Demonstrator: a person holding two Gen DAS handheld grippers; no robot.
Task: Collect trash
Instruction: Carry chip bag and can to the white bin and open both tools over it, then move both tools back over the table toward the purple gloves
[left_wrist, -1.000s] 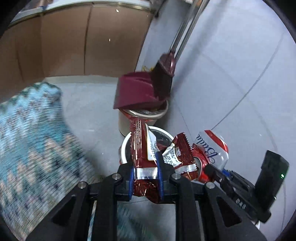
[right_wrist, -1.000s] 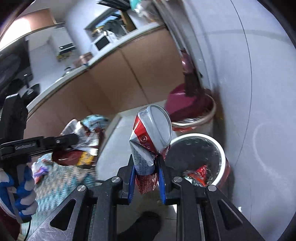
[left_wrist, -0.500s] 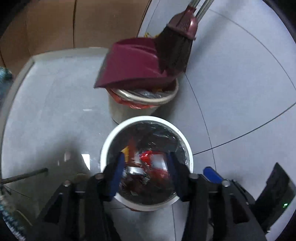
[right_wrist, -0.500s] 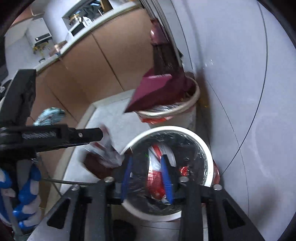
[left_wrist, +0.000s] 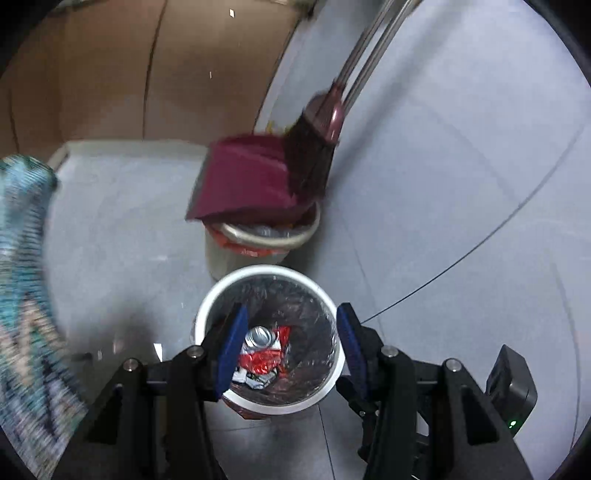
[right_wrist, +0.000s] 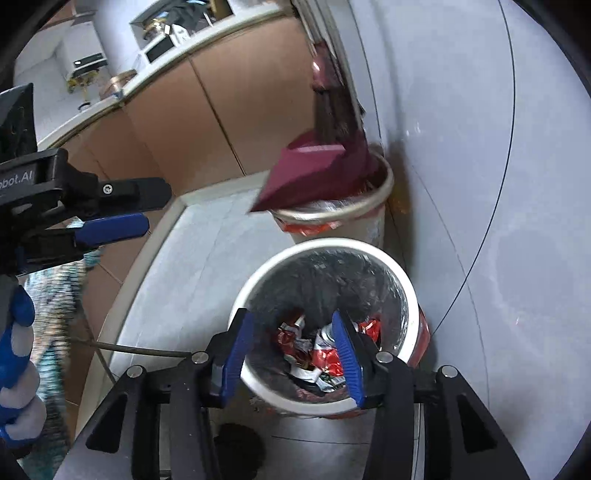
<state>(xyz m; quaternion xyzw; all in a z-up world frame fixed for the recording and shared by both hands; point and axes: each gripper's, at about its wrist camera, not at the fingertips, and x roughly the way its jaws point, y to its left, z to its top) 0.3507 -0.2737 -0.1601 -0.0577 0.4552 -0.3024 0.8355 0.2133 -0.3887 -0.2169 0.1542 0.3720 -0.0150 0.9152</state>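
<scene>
Both claws spread, gripping nothing: left gripper and right gripper above white bin; crushed can and red wrappers lie at bin bottom

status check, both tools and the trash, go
Left tool open, empty. Right tool open, empty. Can and wrappers in the white bin. Nothing in the way.
</scene>
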